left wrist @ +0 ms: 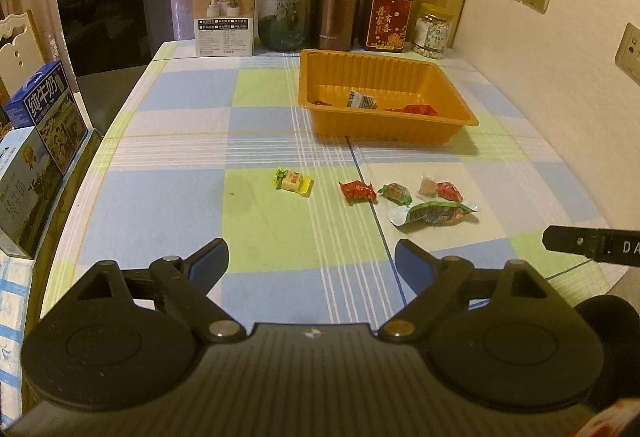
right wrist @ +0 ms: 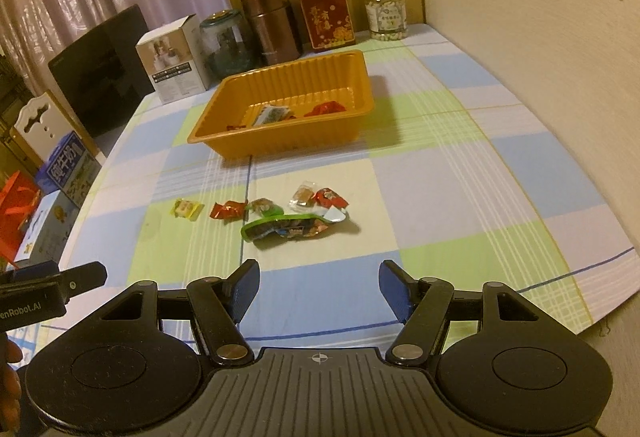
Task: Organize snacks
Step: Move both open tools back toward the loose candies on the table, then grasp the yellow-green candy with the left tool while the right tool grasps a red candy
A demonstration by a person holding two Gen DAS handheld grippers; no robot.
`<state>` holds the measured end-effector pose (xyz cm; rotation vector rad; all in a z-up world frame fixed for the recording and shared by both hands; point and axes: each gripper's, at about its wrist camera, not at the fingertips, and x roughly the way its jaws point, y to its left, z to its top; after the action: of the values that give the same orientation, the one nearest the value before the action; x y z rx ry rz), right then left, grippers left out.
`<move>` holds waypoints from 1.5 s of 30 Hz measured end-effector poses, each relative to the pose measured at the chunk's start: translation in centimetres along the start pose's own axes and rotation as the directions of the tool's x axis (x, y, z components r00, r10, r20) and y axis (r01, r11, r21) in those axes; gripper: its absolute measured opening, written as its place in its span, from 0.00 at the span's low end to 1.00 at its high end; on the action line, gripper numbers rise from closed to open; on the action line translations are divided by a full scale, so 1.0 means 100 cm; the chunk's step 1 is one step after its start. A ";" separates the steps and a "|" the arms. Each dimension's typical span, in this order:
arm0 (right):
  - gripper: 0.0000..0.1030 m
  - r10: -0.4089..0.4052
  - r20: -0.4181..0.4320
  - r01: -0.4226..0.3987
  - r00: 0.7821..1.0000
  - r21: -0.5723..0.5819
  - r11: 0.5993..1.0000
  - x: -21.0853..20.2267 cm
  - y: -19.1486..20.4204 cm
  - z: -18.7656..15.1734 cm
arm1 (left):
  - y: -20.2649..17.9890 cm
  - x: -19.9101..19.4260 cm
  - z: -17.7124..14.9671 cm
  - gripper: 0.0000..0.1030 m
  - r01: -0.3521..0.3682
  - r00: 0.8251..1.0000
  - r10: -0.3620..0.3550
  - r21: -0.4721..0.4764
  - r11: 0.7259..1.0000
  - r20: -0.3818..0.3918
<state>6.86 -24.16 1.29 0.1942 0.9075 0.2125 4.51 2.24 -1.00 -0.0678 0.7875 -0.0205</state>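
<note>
1. Step in hand, as I judge it: between picks. The orange tray [left wrist: 460,93] sits mid-counter and already holds a few wrapped snacks; six more lie loose on the checked cloth of the counter [left wrist: 180,205], on the near side of the tray and well apart from it.

2. Loose pieces, seen from the left wrist: yellow candy [left wrist: 293,182] off by itself on the left; then red candy [left wrist: 357,191], green-wrapped candy [left wrist: 396,194], a small clear-wrapped square [left wrist: 427,186] and another red one [left wrist: 449,191] in a close row; a long green packet [left wrist: 434,214] just in front of them.

3. Left gripper [left wrist: 312,266] — jaws wide apart, nothing between them, held above the counter and tilted down toward the snacks.

4. Right gripper [right wrist: 319,289] — jaws moderately apart, also empty, pitched down the same way, with the long green packet [right wrist: 294,226] nearest its line.

5. Each gripper shows at the edge of the other's view, so the hands sit side by side near the counter's front edge.

6. Next move, my call: left takes the yellow candy, right the green packet. Both need a forward-and-down reach and a flat pinch on thin, crinkly wrappers — likely to slip.

7. Jars and boxes line the back wall; not part of this job, I think.
</note>
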 end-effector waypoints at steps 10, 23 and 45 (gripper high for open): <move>0.64 -0.009 -0.010 0.009 1.000 0.019 1.000 0.007 -0.008 0.003 | 0.001 0.009 -0.001 0.87 0.000 1.000 0.000 0.002 1.000 -0.017; 0.64 -0.005 -0.005 0.005 1.000 -0.004 1.000 0.035 -0.020 0.020 | 0.021 0.050 0.010 0.88 -0.011 0.998 0.014 0.056 0.998 -0.053; 0.42 0.048 -0.143 -0.093 0.989 -0.331 0.939 0.159 -0.016 0.068 | 0.039 0.157 0.041 0.80 0.066 0.990 -0.022 0.314 0.947 -0.142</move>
<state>21.92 -21.98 -7.09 -0.1077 0.9828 0.4481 18.43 5.66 -9.50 0.2248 0.9114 -0.1960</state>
